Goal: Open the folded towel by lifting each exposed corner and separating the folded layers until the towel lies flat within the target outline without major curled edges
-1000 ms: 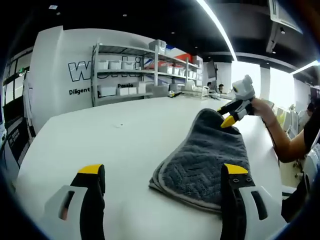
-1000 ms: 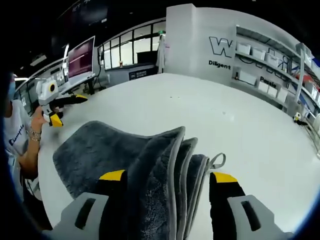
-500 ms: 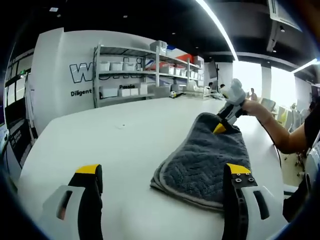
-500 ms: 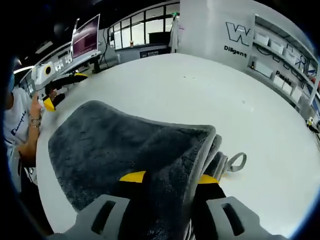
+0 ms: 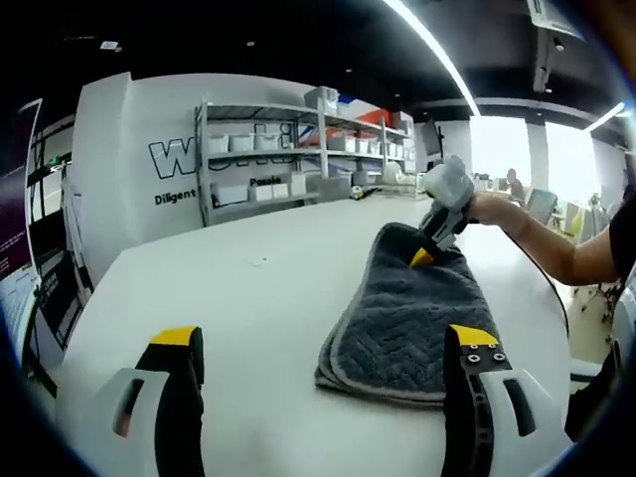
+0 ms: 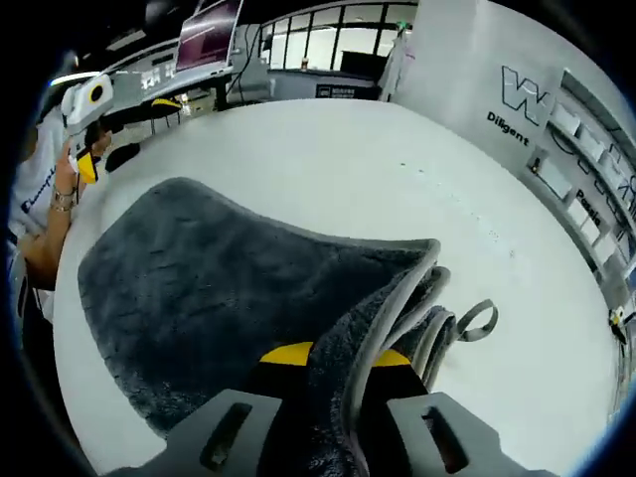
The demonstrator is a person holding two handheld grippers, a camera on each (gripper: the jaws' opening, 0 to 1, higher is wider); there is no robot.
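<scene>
Left gripper (image 5: 323, 363): two black jaws capped with yellow tips are carried on pale grey mounts, with two small screws set in one jaw. Right gripper (image 6: 336, 355): black jaws, yellow tips, grey slotted mounts. A white printed T-shirt (image 6: 33, 189) and a wrist bracelet (image 6: 64, 198) are worn by the person.

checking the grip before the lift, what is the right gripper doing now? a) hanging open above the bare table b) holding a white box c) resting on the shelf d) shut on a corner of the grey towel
d: in the right gripper view the right gripper has its yellow-tipped jaws closed on a raised corner of the grey towel, which lies on the white table.
</scene>
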